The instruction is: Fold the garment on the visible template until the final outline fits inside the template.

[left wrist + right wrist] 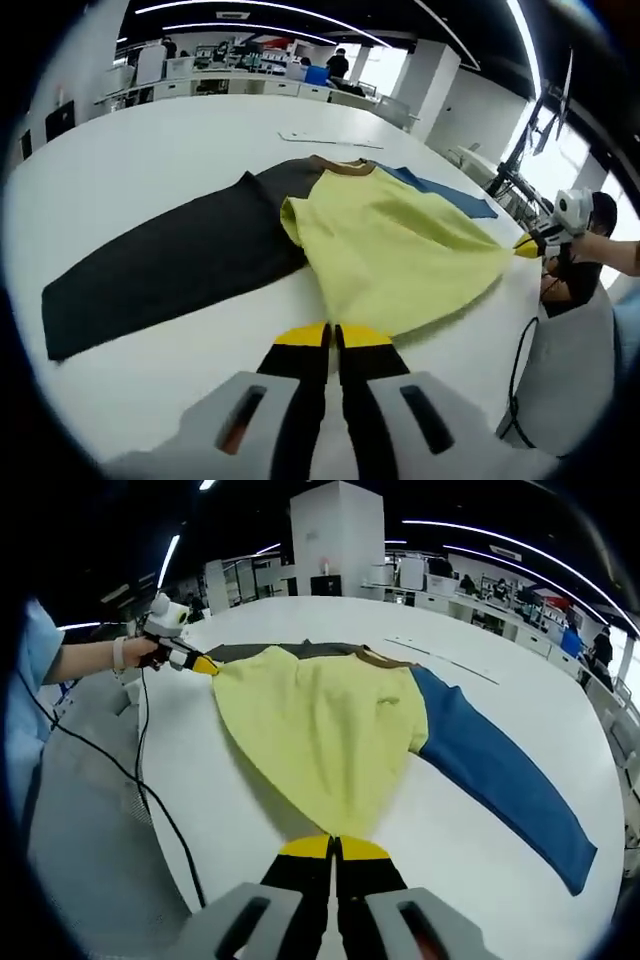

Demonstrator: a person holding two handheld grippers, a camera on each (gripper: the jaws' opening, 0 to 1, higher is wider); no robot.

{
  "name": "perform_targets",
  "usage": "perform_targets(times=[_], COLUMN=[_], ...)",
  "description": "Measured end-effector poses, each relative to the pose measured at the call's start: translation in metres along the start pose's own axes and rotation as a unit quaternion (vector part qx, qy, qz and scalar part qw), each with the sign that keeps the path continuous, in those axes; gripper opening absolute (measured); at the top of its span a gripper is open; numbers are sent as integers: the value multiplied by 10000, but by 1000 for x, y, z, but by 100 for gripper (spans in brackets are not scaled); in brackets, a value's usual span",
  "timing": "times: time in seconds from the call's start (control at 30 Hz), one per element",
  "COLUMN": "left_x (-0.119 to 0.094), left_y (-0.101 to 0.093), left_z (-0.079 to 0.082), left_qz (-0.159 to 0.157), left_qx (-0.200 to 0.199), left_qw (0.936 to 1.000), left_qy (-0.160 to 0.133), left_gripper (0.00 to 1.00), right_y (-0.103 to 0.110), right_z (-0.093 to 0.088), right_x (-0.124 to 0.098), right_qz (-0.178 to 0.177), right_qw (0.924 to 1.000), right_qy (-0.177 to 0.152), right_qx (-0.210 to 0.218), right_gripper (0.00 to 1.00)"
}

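Hem corners (335, 830) in both tongs (334, 846)

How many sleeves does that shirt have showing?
2: a dark sleeve spread to one side of the yellow body, and a blue sleeve stretched out the other way.

Each hand-held gripper (331, 338) has black jaws tipped yellow, set in a pale grey body with dark slots; the right one (333, 848) matches. A black cable (140, 770) trails off. The person wears a light blue sleeve (25, 660) and a wristband (118, 652).
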State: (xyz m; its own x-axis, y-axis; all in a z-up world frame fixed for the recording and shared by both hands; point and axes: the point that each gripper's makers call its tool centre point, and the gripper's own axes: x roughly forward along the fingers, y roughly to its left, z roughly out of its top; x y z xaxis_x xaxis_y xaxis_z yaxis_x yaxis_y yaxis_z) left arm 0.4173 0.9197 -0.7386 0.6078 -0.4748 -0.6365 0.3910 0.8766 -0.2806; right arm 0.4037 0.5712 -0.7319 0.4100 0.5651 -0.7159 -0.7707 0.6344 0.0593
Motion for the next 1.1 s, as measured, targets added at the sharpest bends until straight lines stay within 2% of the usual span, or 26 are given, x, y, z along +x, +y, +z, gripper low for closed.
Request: perform_targets(times=[0.33,0.6,0.77,1.1], left_x=[-25,-38,-41,-47], left_y=[-12,-26,-34,-56], left_z=[-39,-68,-86,-106], left_qz=[-11,-140,-246,-603], left_qx=[59,-152,-291,-395], left_qw=[9990,9978,9963,9916], left_qy=[434,629,771,1076], left_gripper=[0,0,0,0], right_y=[34,52,56,50], right_z=[-22,-48,-63,-70], right_x=[-6,-14,-16,-22], right_qz=[346,461,443,295], right_qw=[9992,9982,9977,9978], right_qy=[207,387,500,588], right_qx=[-73,34,86,-12], right_gripper=[0,0,0,0])
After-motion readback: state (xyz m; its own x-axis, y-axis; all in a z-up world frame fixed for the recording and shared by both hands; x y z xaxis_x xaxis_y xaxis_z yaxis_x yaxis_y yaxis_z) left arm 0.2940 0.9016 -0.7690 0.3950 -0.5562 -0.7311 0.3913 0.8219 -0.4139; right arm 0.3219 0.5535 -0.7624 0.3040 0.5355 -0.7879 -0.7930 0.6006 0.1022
